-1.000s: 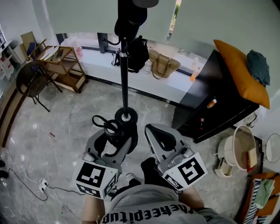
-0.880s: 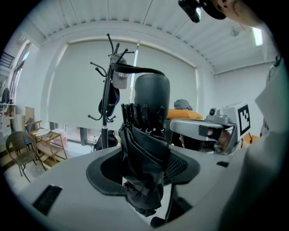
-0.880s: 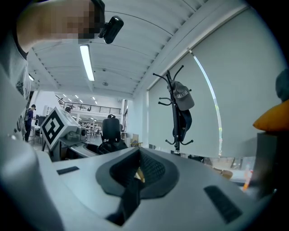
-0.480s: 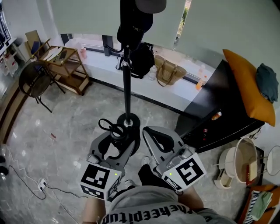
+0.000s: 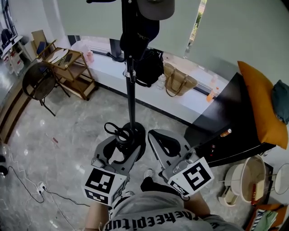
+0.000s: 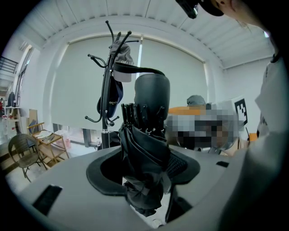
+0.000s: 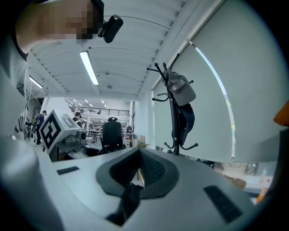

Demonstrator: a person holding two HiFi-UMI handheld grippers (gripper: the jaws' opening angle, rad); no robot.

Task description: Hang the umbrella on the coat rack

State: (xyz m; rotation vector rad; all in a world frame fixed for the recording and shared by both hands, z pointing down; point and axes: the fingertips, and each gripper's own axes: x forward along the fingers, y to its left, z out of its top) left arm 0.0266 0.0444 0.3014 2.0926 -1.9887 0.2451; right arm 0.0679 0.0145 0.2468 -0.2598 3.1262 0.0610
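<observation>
The left gripper (image 5: 121,145) has its fingers (image 6: 104,175) clamped on the folded black umbrella (image 6: 143,149), which stands upright between them with its ribbed end projecting beyond the pads. The right gripper (image 5: 163,143), just beside it, has its fingers (image 7: 156,170) pressed together with nothing between them. The coat rack (image 5: 130,85) rises from the marble floor (image 5: 67,131) directly beyond both grippers and carries a grey cap (image 5: 156,8); the umbrella is near its base, not yet on a hook.
</observation>
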